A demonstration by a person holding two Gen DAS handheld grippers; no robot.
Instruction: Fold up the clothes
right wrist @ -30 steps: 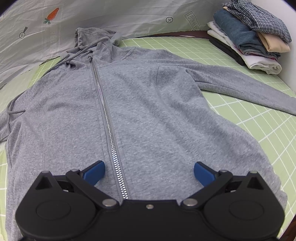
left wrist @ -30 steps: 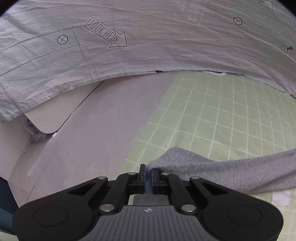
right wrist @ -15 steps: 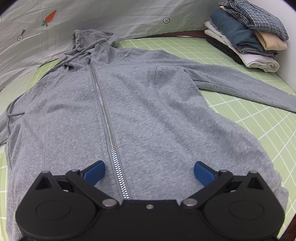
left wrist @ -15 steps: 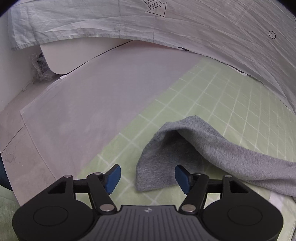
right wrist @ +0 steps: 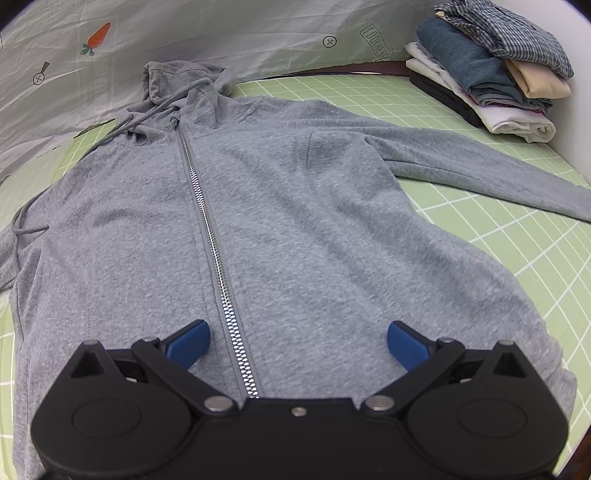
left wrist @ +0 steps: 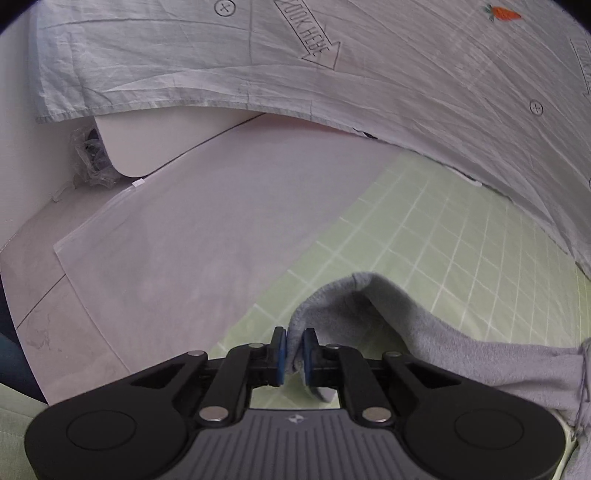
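A: The grey zip-up cotton hoodie (right wrist: 295, 229) lies flat, front up, on the pale green grid-lined cutting mat (right wrist: 535, 258), its hood toward the white printed sheet (right wrist: 221, 33) at the far edge.

B: And its zip?

A: The silver metal zipper (right wrist: 218, 266) runs closed down the middle, from the collar to the hem near the camera. One sleeve stretches out to the right across the mat.

B: What else sits there?

A: A stack of folded clothes (right wrist: 495, 66), checked shirt on top, at the far right corner, well apart from the hoodie's body.

B: The right gripper (right wrist: 297, 341)?

A: Released. Its blue-padded fingers (right wrist: 188, 341) stand wide apart over the lower front of the hoodie, one on each side of the zipper, gripping nothing.

B: The left gripper (left wrist: 294, 350)?

A: Clenched on the grey sleeve cuff (left wrist: 332, 314), lifted a little off the mat; the fabric is pinched between the blue pads. Beside it lies a large translucent plastic zip bag (left wrist: 177, 251) on the pale table.
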